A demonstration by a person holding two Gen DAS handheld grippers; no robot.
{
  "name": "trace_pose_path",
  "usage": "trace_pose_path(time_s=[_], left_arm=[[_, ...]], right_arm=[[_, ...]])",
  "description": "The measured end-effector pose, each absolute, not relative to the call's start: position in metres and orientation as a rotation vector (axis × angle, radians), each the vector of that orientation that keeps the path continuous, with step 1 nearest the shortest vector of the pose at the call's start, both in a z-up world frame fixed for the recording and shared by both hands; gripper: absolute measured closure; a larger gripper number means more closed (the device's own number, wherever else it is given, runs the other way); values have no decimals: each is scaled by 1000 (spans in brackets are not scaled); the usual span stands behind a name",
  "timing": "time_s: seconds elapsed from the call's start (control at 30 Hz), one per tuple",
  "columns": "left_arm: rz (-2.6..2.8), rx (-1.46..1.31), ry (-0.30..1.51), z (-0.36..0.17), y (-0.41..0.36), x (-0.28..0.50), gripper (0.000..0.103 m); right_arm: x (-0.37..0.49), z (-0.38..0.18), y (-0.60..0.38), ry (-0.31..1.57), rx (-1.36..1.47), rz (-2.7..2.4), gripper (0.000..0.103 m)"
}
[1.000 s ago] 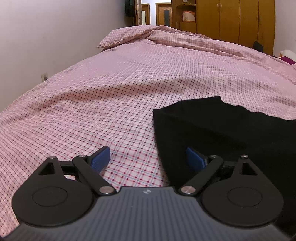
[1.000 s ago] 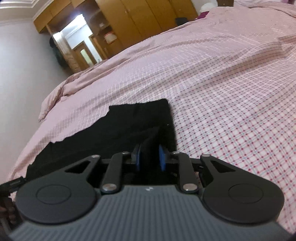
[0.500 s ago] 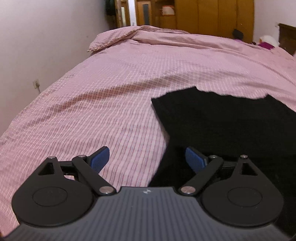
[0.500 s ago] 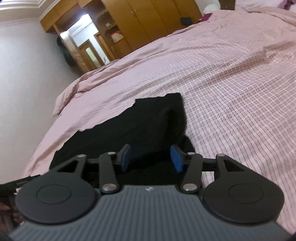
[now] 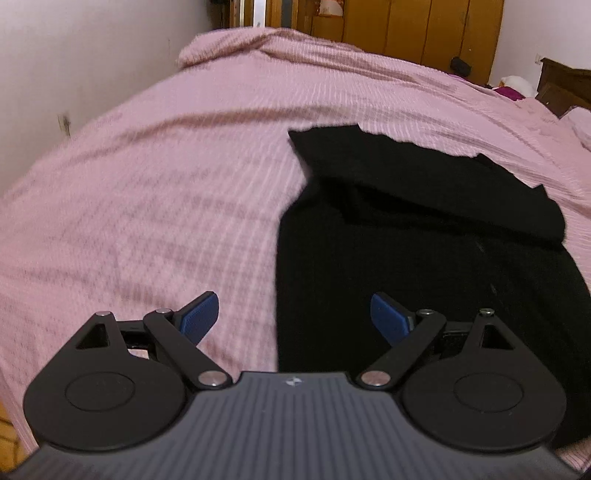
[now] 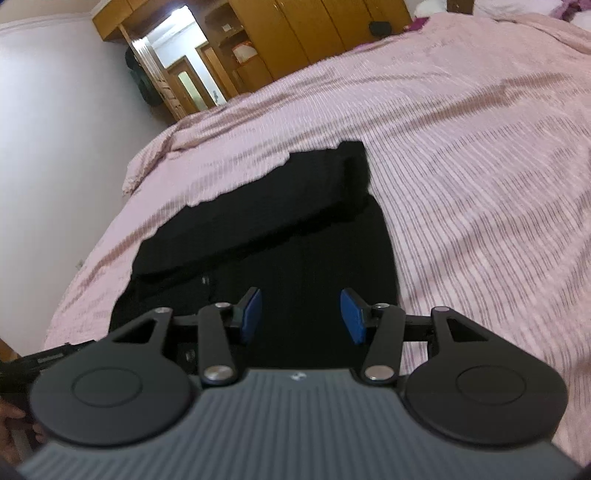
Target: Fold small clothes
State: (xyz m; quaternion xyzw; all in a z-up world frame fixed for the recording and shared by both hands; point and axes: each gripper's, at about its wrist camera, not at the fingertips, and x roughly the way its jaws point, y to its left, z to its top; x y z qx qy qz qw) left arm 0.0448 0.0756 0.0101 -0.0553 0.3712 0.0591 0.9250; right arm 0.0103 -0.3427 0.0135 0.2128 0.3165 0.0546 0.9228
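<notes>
My left gripper [image 5: 293,315] hangs low over the bed with its blue pads [image 5: 199,315] spread wide and nothing between them. The left pad sits over the pink checked bedspread [image 5: 166,192]; the right pad sits over the black garment [image 5: 424,236]. The garment's left edge runs away from me roughly between the two pads, so most of the cloth lies ahead and to the right of this gripper. Its far part is doubled back on itself, forming a thicker band across the top, with a ragged far edge against the bedspread. Beyond the bed, ahead of the gripper, stand wooden wardrobes [image 5: 406,26].

My right gripper [image 6: 301,314] is also released, its pads [image 6: 253,314] parted and empty. Both pads hover above the black garment [image 6: 295,229], which spreads ahead and to the left of this gripper; the garment's right edge lies just right of the right pad, where the bedspread [image 6: 480,166] begins. The folded band crosses the cloth farther ahead, rising to a small peak at its far right corner. Both views are blurred.
</notes>
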Motion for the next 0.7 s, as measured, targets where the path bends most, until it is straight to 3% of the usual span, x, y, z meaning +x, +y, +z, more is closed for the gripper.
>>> trace_pose_path(time_s=[0.33, 0.7], left_arm=[[61, -157, 859, -44, 59, 10, 10], [20, -82, 887, -55, 48, -6, 2]], right_arm=[[-14, -26, -340, 762, 464, 76, 52], [-31, -53, -336, 741, 456, 101, 51]])
